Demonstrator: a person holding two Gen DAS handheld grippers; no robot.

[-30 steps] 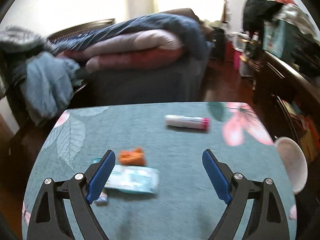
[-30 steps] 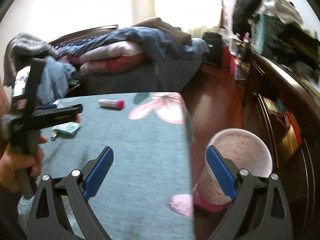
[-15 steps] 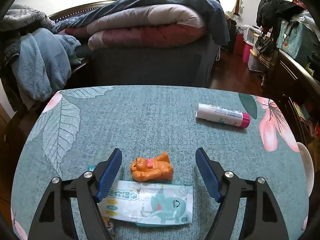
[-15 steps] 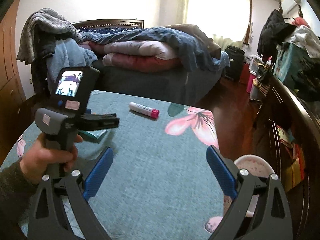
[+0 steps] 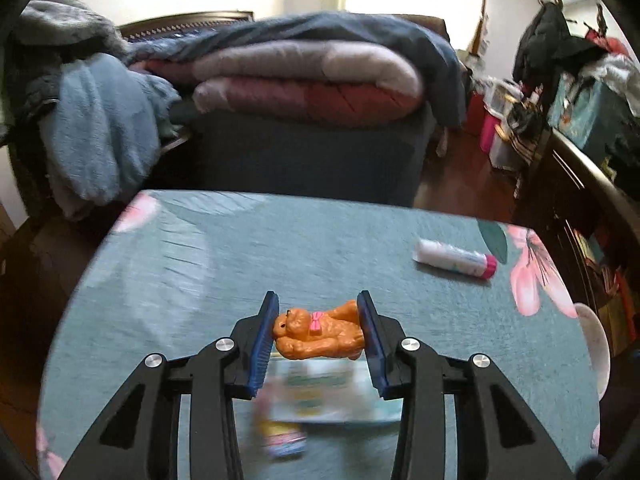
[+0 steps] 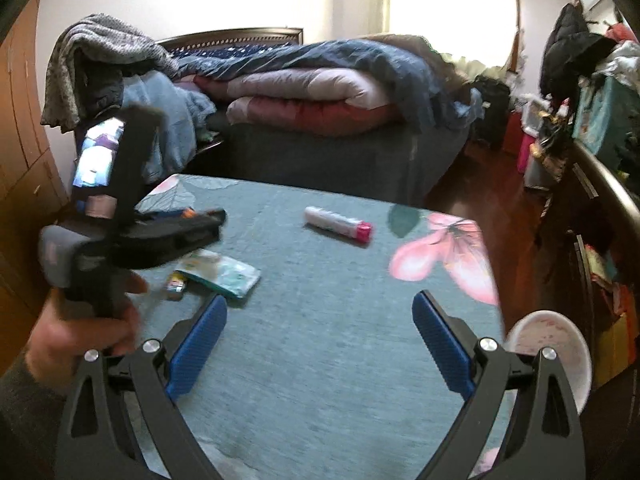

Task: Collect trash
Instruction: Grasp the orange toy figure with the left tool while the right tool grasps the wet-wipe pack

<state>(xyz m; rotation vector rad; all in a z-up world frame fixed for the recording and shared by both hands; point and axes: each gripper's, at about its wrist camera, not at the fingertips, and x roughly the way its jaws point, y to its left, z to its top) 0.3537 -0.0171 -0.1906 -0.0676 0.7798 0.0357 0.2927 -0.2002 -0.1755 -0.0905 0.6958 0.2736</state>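
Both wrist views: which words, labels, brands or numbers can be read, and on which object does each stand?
No text can be read.
White tube with pink cap: print too small.
Flat wipes packet: print blurred.
Small wrapper: blurred.
Pale bin: only specks, no letters visible.

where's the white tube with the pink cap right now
The white tube with the pink cap lies on its side on the teal tablecloth, toward the far right, near the pink flower print; both wrist views show it, apart from both grippers.

A home bedroom — bed (image 6: 320,120) piled with quilts (image 5: 304,80), clothes (image 6: 576,52) hanging.
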